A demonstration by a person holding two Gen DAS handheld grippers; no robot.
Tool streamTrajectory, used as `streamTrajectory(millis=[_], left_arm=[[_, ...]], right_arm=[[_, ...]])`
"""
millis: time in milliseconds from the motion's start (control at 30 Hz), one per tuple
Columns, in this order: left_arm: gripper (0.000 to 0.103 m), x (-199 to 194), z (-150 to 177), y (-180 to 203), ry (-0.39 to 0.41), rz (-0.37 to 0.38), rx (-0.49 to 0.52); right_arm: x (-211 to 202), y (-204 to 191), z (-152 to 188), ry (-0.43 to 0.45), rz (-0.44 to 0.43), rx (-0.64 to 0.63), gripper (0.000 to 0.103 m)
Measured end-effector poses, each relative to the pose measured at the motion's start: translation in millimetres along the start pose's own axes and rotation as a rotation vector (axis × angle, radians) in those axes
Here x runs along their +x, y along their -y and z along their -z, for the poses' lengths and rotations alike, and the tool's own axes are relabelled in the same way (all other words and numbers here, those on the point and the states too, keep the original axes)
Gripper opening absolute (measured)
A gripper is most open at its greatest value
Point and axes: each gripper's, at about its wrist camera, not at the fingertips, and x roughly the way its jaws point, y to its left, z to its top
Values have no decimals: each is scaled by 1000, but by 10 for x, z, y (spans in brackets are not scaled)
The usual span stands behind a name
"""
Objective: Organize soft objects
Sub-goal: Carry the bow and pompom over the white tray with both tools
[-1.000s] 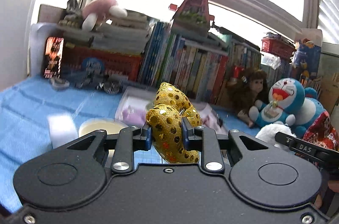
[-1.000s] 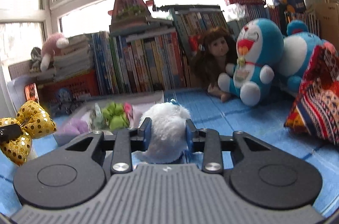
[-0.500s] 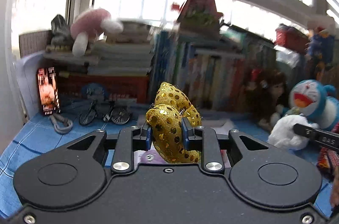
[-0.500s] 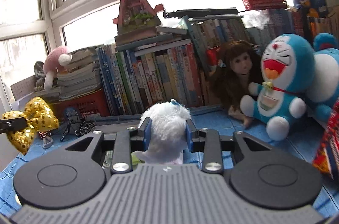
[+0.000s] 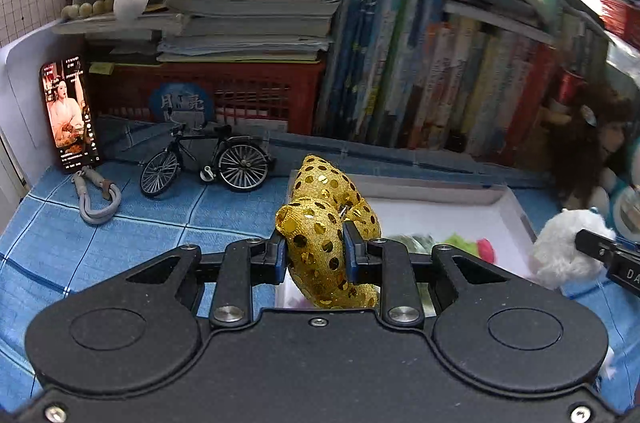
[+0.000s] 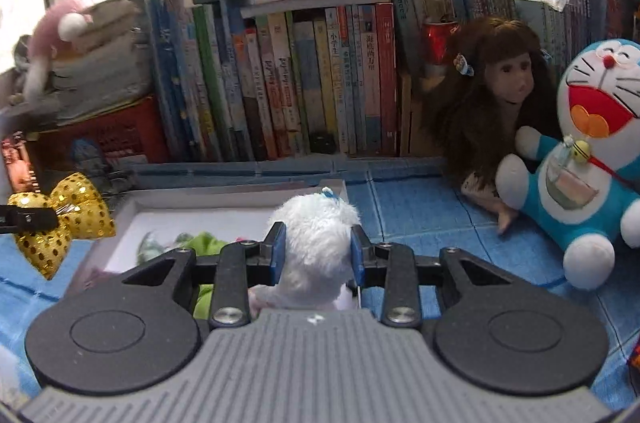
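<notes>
My left gripper [image 5: 314,253] is shut on a gold sequinned bow [image 5: 326,223], held just over the near left corner of a white box [image 5: 436,193]. That bow [image 6: 60,219] also shows at the left of the right wrist view, gripped by a black finger [image 6: 26,219]. My right gripper [image 6: 317,255] is shut on a white fluffy toy [image 6: 316,235] above the near right part of the white box [image 6: 224,195]. The same fluffy toy [image 5: 568,251] appears at the right of the left wrist view. Green and pink soft pieces [image 5: 470,245] lie inside the box.
A row of books [image 6: 304,83] and a red crate [image 5: 208,95] stand behind the box. A toy bicycle [image 5: 208,163], a carabiner [image 5: 98,193] and a phone [image 5: 68,111] sit at the left. A brown-haired doll [image 6: 492,103] and blue cat plush [image 6: 588,143] sit at the right.
Both grippers have moved forward toward the books with their toys still held, and now hang over the white box. The bicycle and phone have come much closer in the left wrist view.
</notes>
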Motion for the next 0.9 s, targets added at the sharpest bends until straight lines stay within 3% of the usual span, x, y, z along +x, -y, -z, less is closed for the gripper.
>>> streamTrajectory(millis=[433,567,900], left_arm=[[25,626,-2,-116,-148,20,-68],[25,730,62,-97,-190,19,-60],[26,744,55,-120,-211,21,-85]], right_arm=[[679,-168,-45,-117,4,-5,37],[750,-125,26,-148,-11,18,37],[776,0,113,-218,-114,112,37]])
